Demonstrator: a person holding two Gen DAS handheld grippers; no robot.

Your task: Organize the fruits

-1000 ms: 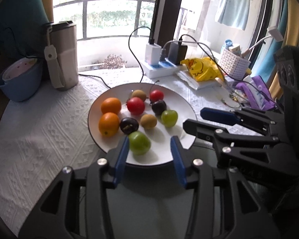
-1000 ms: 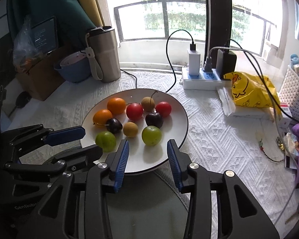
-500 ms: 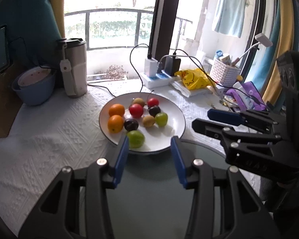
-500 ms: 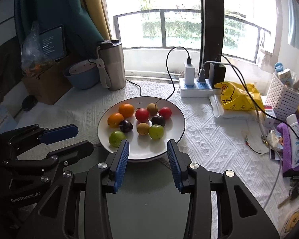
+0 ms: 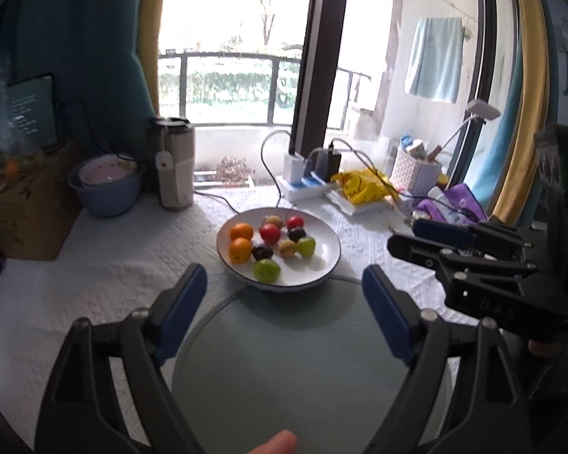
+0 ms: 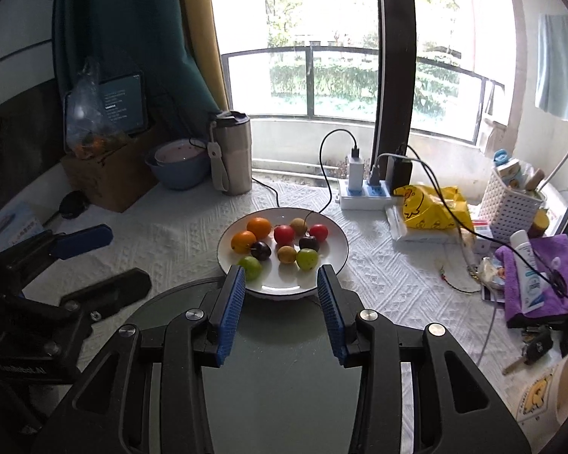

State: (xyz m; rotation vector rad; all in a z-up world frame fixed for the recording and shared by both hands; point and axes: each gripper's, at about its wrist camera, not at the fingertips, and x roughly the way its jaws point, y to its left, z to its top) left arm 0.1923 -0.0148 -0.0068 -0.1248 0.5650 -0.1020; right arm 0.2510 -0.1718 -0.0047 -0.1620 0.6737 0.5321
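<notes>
Grippers first. The left gripper (image 5: 284,291) is spread wide, its blue pads (image 5: 181,314) well apart, and it holds nothing. The right gripper (image 6: 280,291) is partly open, with a moderate gap between its pads (image 6: 231,310), and is likewise empty. Both hang over a round grey-green glass disc (image 6: 280,359) at the near edge of the table, short of the plate (image 6: 337,261). In the left view the right gripper (image 5: 409,238) shows side-on at the right, its fingers a little apart; in the right view the left gripper (image 6: 98,257) shows at the left, fingers spread.

The white plate stands on the white cloth (image 6: 178,238), its near rim at the disc's far edge. On it lie nine fruits: two oranges (image 6: 252,232) at the left, a red fruit (image 6: 284,233) in the middle, a brown one (image 6: 298,225) behind it, a smaller red one (image 6: 318,232) at the right, two dark fruits (image 6: 261,250), a small yellow-brown one (image 6: 286,254), and two green ones (image 6: 307,258), one at the near left rim and one near the right. The fruits lie close together; whether they touch cannot be told.

Beyond the plate stand a steel tumbler (image 6: 231,155), a blue bowl (image 6: 178,168), a cardboard box (image 6: 110,178) and a power strip (image 6: 363,189) with chargers. To the right lie a yellow bag (image 6: 431,208), a white basket (image 6: 511,200) and a purple cloth (image 6: 537,276).
</notes>
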